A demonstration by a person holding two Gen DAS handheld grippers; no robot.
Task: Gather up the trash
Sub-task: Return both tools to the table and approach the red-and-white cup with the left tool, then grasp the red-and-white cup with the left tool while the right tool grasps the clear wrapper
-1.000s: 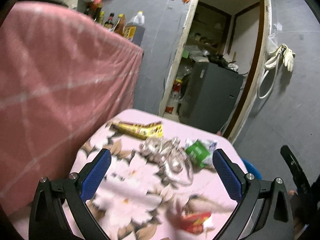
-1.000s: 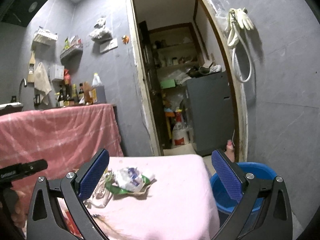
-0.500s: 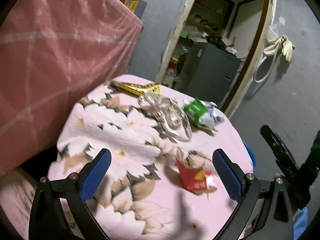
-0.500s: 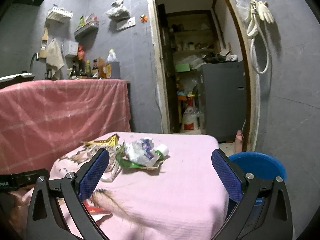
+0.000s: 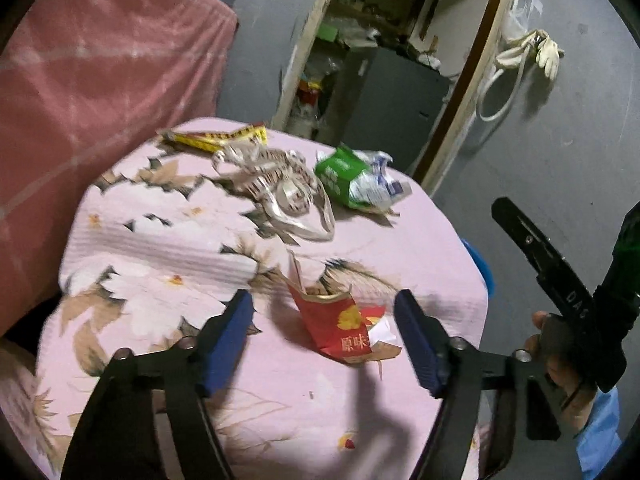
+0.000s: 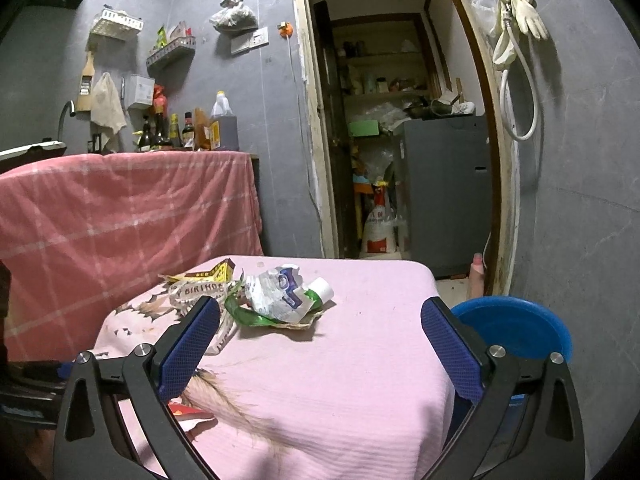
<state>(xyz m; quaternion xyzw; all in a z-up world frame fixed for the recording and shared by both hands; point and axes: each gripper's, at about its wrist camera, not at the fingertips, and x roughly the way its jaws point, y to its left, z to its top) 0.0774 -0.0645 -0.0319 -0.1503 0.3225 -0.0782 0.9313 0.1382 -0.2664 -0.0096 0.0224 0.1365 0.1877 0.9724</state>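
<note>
Between the open left tongs (image 5: 324,336), a red packet (image 5: 340,326); right view sees only its edge.

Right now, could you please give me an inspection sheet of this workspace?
Surface: table under a pink floral cloth.
Job's things: red packet, torn open, lies between the left claw's fingers; green pouch, yellow wrapper and crumpled strip lie at the far end; blue bin stands beside the table's right edge.
Clutter: bottles on the pink-draped counter.
Grippers: left claw open around the red packet, not touching; right claw open, empty, above the cloth.
Cables: white hose hangs on the wall with gloves.
Surroundings: grey walls, open doorway to a pantry with a grey cabinet.
</note>
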